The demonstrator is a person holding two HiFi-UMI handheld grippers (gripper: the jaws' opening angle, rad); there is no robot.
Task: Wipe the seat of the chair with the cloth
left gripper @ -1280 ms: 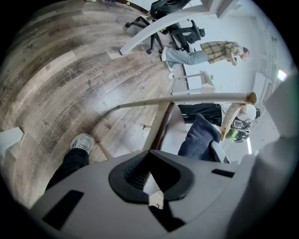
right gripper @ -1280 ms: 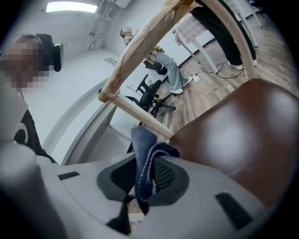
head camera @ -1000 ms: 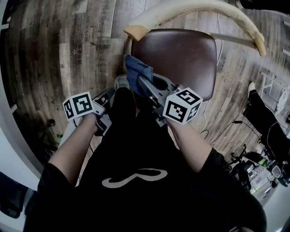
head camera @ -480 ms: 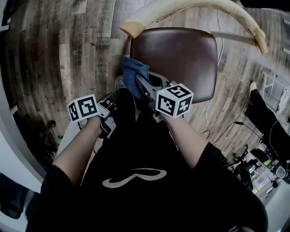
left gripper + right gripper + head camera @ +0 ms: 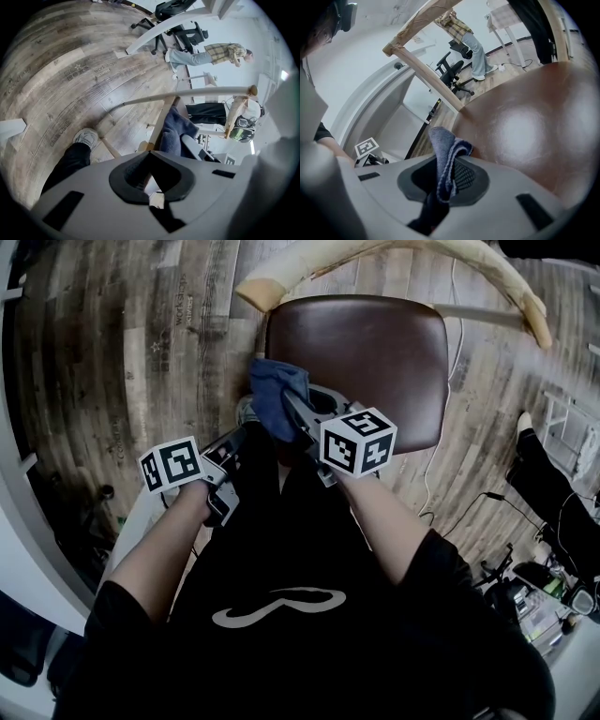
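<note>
Gripping a blue woven cloth (image 5: pixel 275 392) (image 5: pixel 442 146), the right gripper (image 5: pixel 290 412) (image 5: pixel 447 181) has its fingers clamped on the lower part of the fabric; the free end stands up in a fold above them.

- Cloth position: at the near left corner of the brown padded chair seat (image 5: pixel 375 352) (image 5: pixel 525 126), overlapping the seat edge. Contact with the seat surface cannot be confirmed.
- Left gripper (image 5: pixel 234 437) (image 5: pixel 152 180): low and to the left of the chair, clear of the seat, over the grey wood-plank floor (image 5: pixel 112 334). Fingers drawn together, nothing between them.
- A pale curved wooden backrest (image 5: pixel 469 254) arcs along the far side of the seat.
- 1 grey shoe (image 5: pixel 246 411) (image 5: pixel 85 138) of the person rests on the floor just beside the seat's near left corner.
</note>
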